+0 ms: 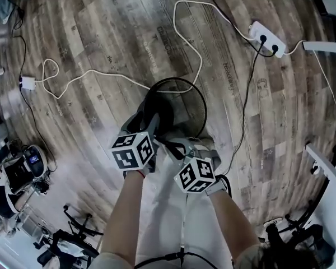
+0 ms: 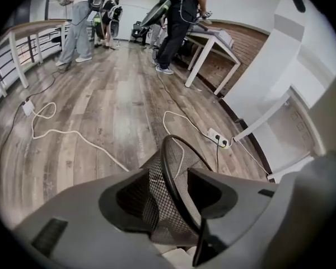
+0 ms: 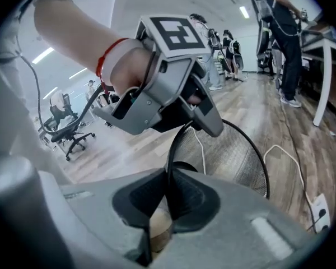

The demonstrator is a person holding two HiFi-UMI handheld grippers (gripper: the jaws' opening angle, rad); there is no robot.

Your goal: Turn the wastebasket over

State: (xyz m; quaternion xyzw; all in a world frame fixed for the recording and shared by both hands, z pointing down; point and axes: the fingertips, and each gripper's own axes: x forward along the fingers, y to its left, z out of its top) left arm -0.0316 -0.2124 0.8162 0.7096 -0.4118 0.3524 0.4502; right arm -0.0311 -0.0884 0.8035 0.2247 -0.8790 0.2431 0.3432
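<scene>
The wastebasket (image 1: 200, 101) is black wire mesh with a round black rim. It is held tilted above the wood floor, and its open mouth shows in the head view. My left gripper (image 1: 150, 116) is shut on its rim at the left. In the left gripper view the rim and mesh (image 2: 157, 206) run between that gripper's (image 2: 182, 195) jaws. My right gripper (image 1: 175, 148) is shut on the near part of the rim. In the right gripper view the rim stands between that gripper's (image 3: 169, 192) jaws, with the mesh wall (image 3: 235, 156) beyond and the left gripper (image 3: 204, 122) clamped higher on the rim.
A white power strip (image 1: 267, 39) and a looping white cable (image 1: 101, 74) lie on the floor beyond the basket. White table frames (image 1: 325, 167) stand at the right and office chairs (image 1: 73, 234) at the lower left. Several people (image 2: 179, 21) stand by a table (image 2: 213, 41) far off.
</scene>
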